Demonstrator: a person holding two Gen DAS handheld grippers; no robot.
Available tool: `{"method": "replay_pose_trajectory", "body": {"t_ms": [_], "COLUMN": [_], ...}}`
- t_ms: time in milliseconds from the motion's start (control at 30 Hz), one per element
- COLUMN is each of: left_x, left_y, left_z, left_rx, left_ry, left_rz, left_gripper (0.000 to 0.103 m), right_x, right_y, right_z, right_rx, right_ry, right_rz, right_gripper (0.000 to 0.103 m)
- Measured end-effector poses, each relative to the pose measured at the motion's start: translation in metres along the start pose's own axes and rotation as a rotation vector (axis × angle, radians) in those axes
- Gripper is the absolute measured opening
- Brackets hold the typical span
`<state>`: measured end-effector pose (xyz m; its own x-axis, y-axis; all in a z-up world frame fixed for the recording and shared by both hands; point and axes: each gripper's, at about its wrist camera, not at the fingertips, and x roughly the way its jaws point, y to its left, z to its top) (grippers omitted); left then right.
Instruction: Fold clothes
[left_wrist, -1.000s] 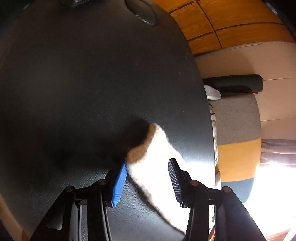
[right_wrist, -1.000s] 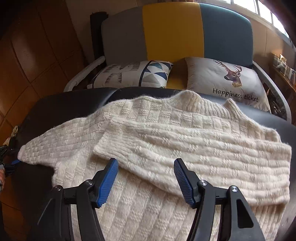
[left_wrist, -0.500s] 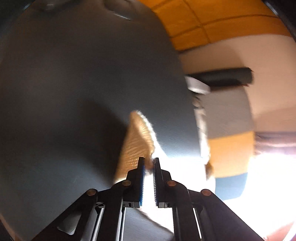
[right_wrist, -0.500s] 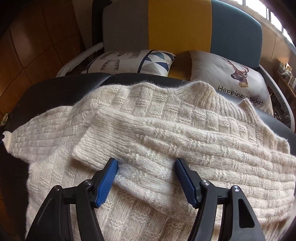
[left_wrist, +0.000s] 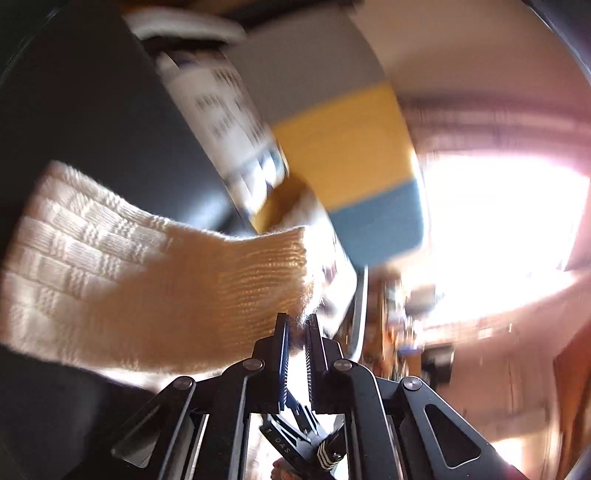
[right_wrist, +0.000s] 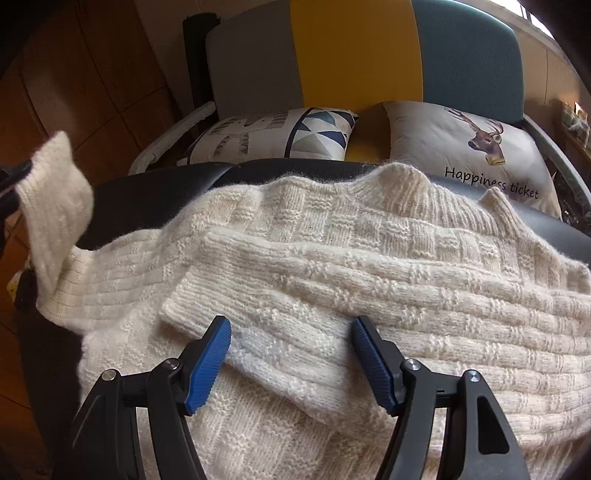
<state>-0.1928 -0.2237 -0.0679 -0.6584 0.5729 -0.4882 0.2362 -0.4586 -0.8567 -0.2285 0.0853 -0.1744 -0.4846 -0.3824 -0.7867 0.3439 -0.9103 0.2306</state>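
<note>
A cream knitted sweater (right_wrist: 332, 236) lies spread on a black table (right_wrist: 147, 192). One sleeve (right_wrist: 295, 295) is folded across its body. My right gripper (right_wrist: 291, 332) hovers open just over that folded sleeve's cuff, a finger on either side. The other sleeve (left_wrist: 147, 280) is lifted off the table, with my left gripper (left_wrist: 297, 325) shut on its cuff edge. In the right wrist view this raised sleeve's cuff (right_wrist: 55, 184) hangs at the far left, and a dark bit of the left gripper shows beside it.
Behind the table stands a sofa (right_wrist: 351, 55) in grey, yellow and blue with a patterned cushion (right_wrist: 280, 133) and a deer cushion (right_wrist: 472, 147). Wooden panelling (right_wrist: 92, 74) lies to the left. A bright window (left_wrist: 498, 229) glares in the blurred left wrist view.
My left gripper closed on the sleeve's cuff and lifted it off the table, swinging toward the sofa. The right gripper crept forward over the folded sleeve and stayed open.
</note>
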Motion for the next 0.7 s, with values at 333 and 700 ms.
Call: {"method": "replay_pose_trajectory", "body": {"t_ms": [333, 700], "left_x": [0.126, 0.059], "left_y": [-0.028, 0.015], "left_z": [-0.058, -0.049], "left_rx": [0.115, -0.044], "left_ry": [0.224, 0.148], "left_rz": [0.131, -0.078], "left_gripper": [0.008, 0.023], "right_x": [0.002, -0.019], "right_y": [-0.007, -0.049], "right_z": [-0.003, -0.009], "right_rx": [-0.054, 0.443], "right_ry": [0.008, -0.087], "right_rz": [0.027, 0.512], "right_gripper": [0.069, 0.059]}}
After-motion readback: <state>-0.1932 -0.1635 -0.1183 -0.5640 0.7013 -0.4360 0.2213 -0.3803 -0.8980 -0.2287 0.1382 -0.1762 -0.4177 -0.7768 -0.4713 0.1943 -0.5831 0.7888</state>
